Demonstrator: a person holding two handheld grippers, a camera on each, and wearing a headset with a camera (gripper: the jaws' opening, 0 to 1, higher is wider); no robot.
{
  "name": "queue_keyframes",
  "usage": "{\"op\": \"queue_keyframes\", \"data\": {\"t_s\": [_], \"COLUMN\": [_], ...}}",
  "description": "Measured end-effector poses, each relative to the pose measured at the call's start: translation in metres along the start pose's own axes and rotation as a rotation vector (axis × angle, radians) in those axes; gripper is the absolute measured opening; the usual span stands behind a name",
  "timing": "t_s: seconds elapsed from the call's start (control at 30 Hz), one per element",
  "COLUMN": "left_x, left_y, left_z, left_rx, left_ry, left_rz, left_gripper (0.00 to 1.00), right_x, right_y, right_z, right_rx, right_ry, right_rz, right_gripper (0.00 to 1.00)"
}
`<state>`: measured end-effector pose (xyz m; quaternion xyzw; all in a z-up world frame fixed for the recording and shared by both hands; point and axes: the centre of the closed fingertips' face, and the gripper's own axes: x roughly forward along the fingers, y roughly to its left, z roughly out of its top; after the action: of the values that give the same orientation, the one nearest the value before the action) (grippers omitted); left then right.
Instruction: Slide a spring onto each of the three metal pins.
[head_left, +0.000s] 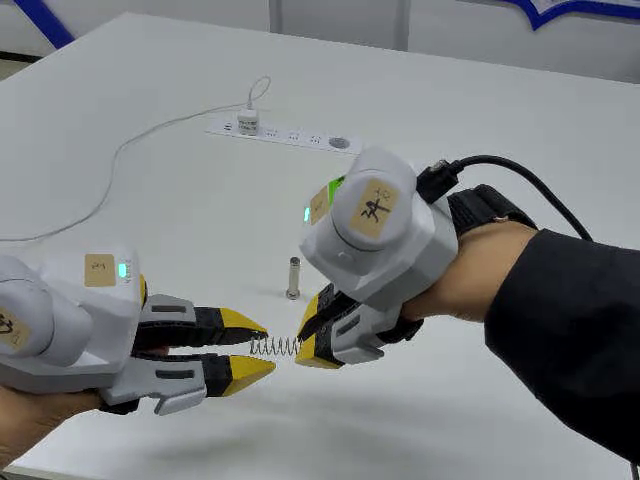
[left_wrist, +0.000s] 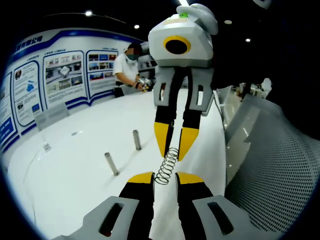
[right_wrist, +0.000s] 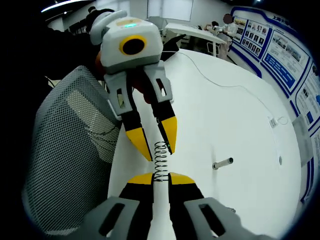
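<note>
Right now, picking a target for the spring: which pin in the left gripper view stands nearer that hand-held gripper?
The left-hand pin, lower in that view; the other pin stands farther back.

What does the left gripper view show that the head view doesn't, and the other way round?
Left gripper view: a second pin, a mesh chair back, and a person beside wall posters. Head view: a power strip with a white cable. Both: the spring bridging the left gripper and right gripper above the white table, plus one upright pin.
</note>
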<state>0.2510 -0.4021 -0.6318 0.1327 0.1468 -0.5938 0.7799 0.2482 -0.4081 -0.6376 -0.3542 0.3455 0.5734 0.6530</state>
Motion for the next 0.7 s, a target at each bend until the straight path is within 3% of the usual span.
{"op": "queue_keyframes", "data": {"t_s": [0.2, 0.7], "left_x": [0.001, 0.004], "left_y": [0.000, -0.003], "left_z": [0.001, 0.001], "left_rx": [0.008, 0.007], "left_ry": [-0.004, -0.008], "left_rz": [0.000, -0.010], "left_gripper": [0.13, 0.12], "right_x": [-0.007, -0.022], "right_y": [0.002, 0.006], "right_z": [0.004, 0.030], "right_rx": [-0.015, -0.054], "right_ry": [-0.002, -0.064], "right_rz": [0.003, -0.015], "right_gripper": [0.12, 0.12]}}
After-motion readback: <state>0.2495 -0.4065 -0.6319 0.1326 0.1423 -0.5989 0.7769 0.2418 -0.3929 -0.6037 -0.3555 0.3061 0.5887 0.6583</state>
